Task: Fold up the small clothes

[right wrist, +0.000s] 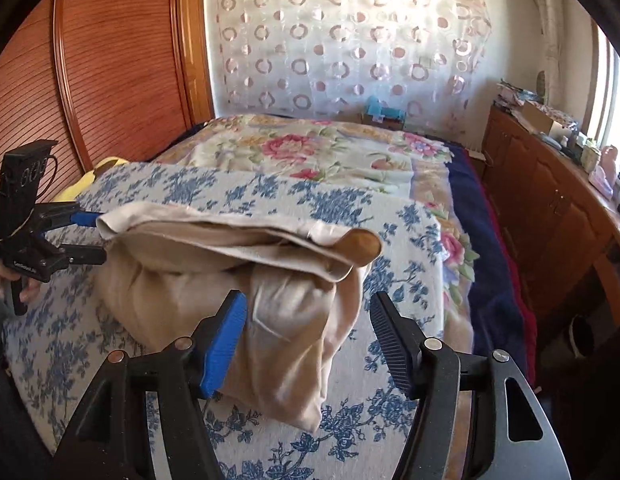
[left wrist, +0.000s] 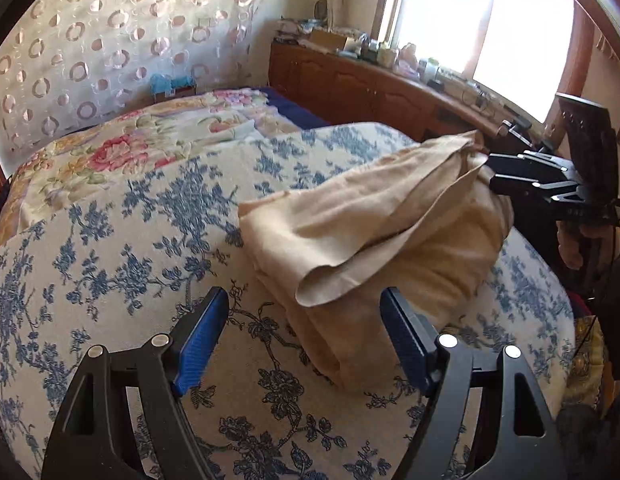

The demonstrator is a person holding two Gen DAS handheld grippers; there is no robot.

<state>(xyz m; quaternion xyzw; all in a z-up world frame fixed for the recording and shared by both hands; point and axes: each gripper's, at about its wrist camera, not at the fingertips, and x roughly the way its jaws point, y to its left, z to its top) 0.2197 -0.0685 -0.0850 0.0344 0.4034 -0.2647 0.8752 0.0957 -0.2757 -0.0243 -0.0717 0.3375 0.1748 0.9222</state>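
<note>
Blue pads of your left gripper point(left wrist: 303, 340) stand wide, empty, at one end of the beige garment point(left wrist: 374, 228) on the bedspread point(left wrist: 121, 240). Right gripper point(right wrist: 307, 344), likewise wide and empty, straddles the opposite end; long axis runs between them.

Daylight floods in through the window point(left wrist: 482, 36), which is blown out to white glare. The bed point(left wrist: 129, 232) before it is evenly bright and sharp. Fisheye bending curves the edges; corners fall black.
</note>
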